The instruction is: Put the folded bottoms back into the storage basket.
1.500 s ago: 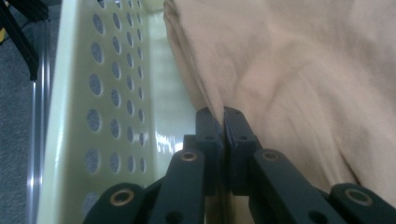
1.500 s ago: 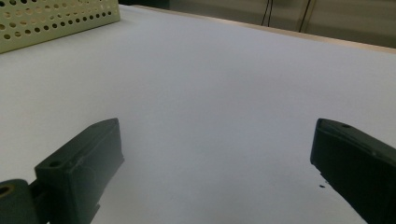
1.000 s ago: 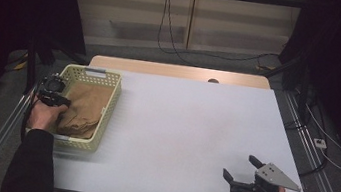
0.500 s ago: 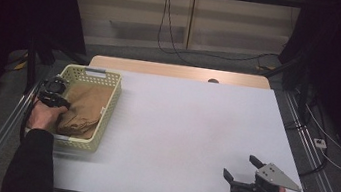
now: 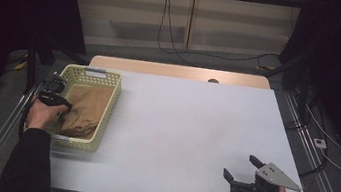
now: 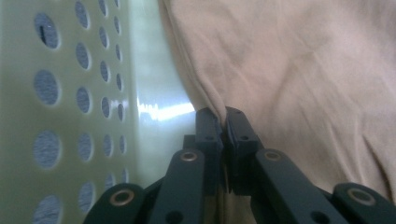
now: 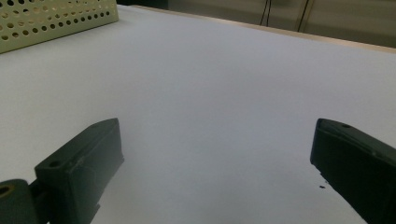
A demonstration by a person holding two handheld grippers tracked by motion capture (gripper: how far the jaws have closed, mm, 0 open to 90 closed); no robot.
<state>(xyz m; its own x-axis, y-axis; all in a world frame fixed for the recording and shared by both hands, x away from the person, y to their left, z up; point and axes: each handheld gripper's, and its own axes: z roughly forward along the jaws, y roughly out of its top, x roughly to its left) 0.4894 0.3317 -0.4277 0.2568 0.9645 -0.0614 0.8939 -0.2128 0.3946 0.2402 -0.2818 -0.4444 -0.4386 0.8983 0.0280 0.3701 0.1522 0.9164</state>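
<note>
A fold of tan cloth (image 6: 299,79) is pinched between the closed jaws of the left gripper (image 6: 223,122) inside a pale green perforated basket (image 5: 108,110) at the desk's left edge, apparently so the cloth can be lifted out. The right gripper (image 5: 241,167) is held empty near the front right corner, jaws spread wide, seemingly kept ready. The white desk (image 5: 194,129) is otherwise bare; cables (image 5: 167,30) are seen hanging against a pale wall behind, flanked by dark curtains.

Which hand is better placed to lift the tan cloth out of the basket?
Left. The left gripper is shut on the tan cloth inside the basket; the right gripper rests open at the table's far corner.
</note>
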